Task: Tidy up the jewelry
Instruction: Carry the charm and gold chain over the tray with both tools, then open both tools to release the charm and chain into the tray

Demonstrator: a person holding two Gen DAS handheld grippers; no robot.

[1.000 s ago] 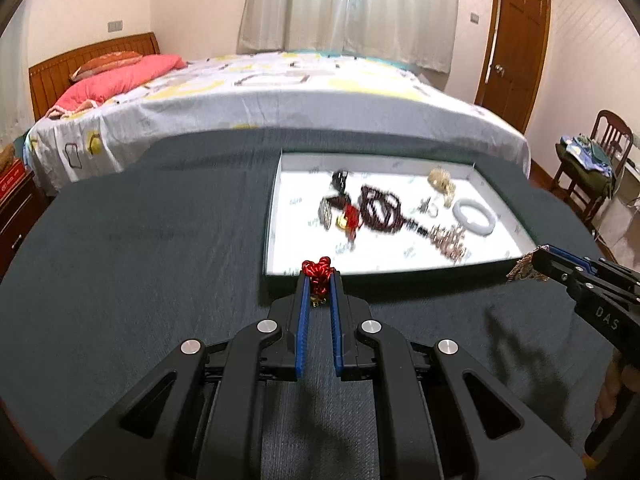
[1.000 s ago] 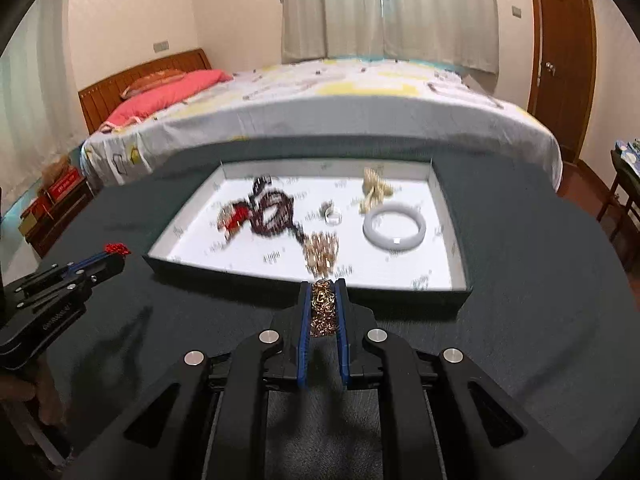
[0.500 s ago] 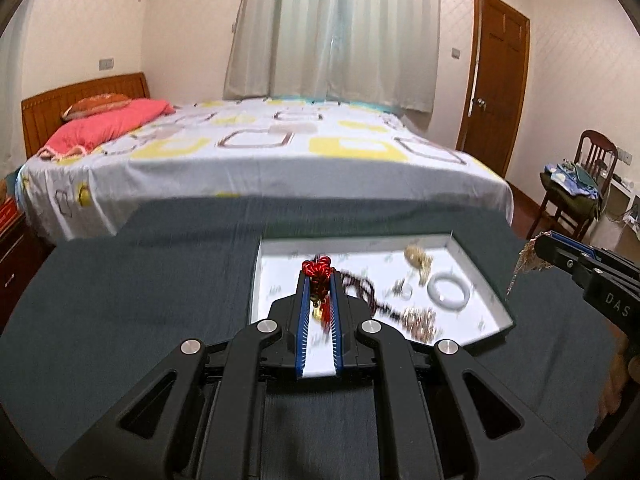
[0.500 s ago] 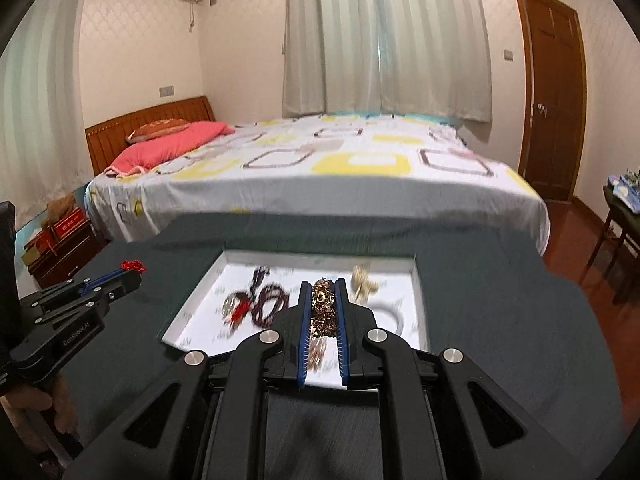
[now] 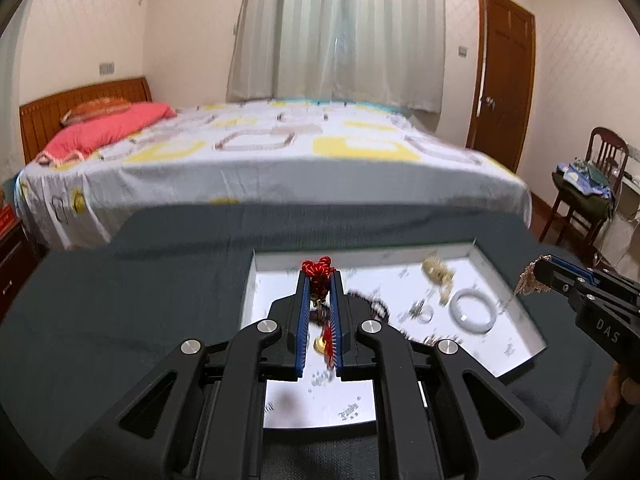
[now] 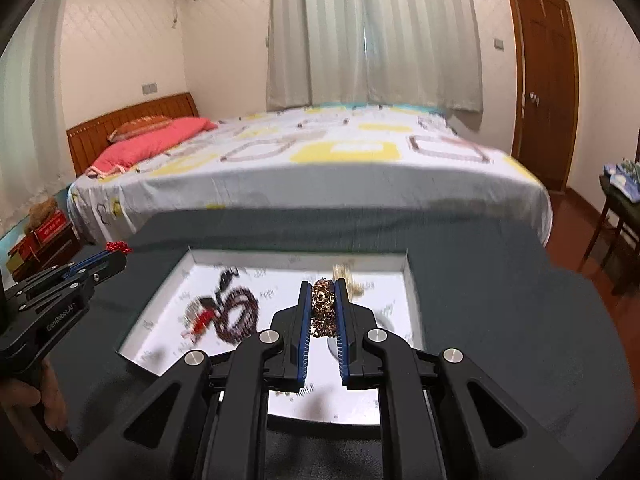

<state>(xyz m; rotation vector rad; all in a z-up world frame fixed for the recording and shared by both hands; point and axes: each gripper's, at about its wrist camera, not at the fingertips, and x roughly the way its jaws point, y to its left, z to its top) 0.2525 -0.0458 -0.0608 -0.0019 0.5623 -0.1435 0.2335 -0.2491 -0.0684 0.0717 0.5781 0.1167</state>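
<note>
Left tongs [image 5: 319, 280]: pinching a red knotted ornament [image 5: 317, 269], its gold charm and red tassel dangling between the blue pads above the tray.
Right tongs [image 6: 324, 290]: pinching a bunched gold chain [image 6: 323, 306], held above the tray.
Tray [image 6: 413, 280]: white, shallow, lying on the dark bench [image 6: 500, 320].
In the tray: dark bead strand [image 6: 236, 316], white bangle [image 5: 474, 314], pale gold piece [image 5: 436, 270] near the far wall, small ring [image 5: 423, 314] beside the bangle.
Beyond the bench: bed [image 5: 260, 160] with a pink pillow [image 5: 108, 130].
</note>
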